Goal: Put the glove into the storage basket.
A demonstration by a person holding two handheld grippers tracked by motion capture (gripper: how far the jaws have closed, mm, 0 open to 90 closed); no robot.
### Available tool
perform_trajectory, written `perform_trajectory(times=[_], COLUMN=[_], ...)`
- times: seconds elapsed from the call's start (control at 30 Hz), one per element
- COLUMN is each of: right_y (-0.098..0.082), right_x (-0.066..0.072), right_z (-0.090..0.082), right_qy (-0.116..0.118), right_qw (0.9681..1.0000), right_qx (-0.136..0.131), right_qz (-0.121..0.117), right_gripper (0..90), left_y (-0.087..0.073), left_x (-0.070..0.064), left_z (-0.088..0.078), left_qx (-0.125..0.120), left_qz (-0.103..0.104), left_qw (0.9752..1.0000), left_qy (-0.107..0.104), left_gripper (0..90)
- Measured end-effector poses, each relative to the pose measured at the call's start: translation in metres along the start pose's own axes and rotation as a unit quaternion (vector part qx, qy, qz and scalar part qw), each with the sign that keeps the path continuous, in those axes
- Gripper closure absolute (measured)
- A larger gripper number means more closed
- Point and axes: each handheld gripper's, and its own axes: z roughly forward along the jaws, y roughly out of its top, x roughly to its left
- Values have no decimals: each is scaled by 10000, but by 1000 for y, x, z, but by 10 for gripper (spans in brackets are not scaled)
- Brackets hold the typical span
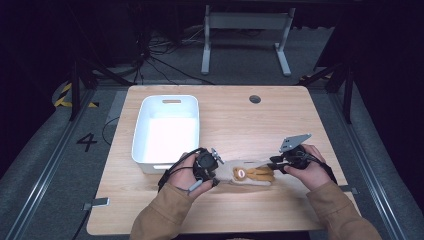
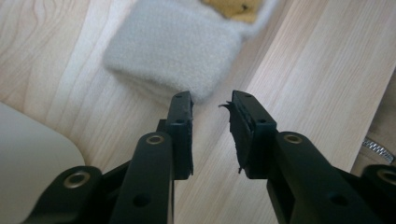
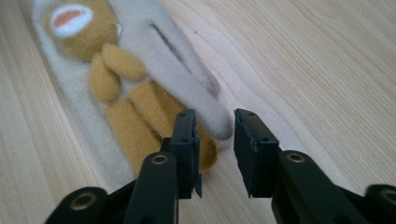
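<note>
A cream fleece sock point(image 1: 247, 175) with a tan animal figure lies flat on the wooden table point(image 1: 240, 120) near its front edge. My left gripper point(image 1: 215, 171) sits at the sock's left end. In the left gripper view, my left gripper point(image 2: 211, 100) is open with a bare gap, and the sock's plain cream end point(image 2: 173, 51) lies just beyond its left jaw tip. My right gripper point(image 1: 276, 162) is at the sock's right end. In the right gripper view, my right gripper point(image 3: 214, 119) is open, and the sock point(image 3: 135, 70) reaches its grey tip into the gap without touching the pads.
A white plastic bin point(image 1: 142, 125) stands on the table's left half, just behind my left hand; its rounded corner point(image 2: 28, 154) shows at the lower left of the left gripper view. A round cable hole point(image 1: 255, 99) sits near the table's far edge.
</note>
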Motion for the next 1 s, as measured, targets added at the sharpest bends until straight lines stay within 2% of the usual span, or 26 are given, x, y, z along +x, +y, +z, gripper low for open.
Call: perform_trajectory(times=[0.07, 0.13, 0.4, 0.73, 1.0], right_y=[-1, -2, -15, -31, -35], right_x=[0, 0, 0, 0, 1], right_z=[-3, -5, -16, -27, -27], right_qy=[-17, -27, -112, -174, -150], right_qw=[10000, 9999, 9981, 9954, 9948], right_qx=[-60, -70, -307, -422, -436], right_qz=[62, 103, 520, 838, 905], right_gripper=[662, 651, 552, 512, 492], left_y=[3, 5, 24, 48, 56], left_x=[-1, -2, -3, -7, -6], left_z=[-3, -4, 4, 27, 40], left_qx=[-191, -240, -510, -605, -575], left_qz=[-18, -14, 76, 427, 471], left_qw=[9998, 9997, 9986, 9972, 9972], left_qy=[-41, -56, -65, -69, 6], left_gripper=[670, 666, 559, 412, 322])
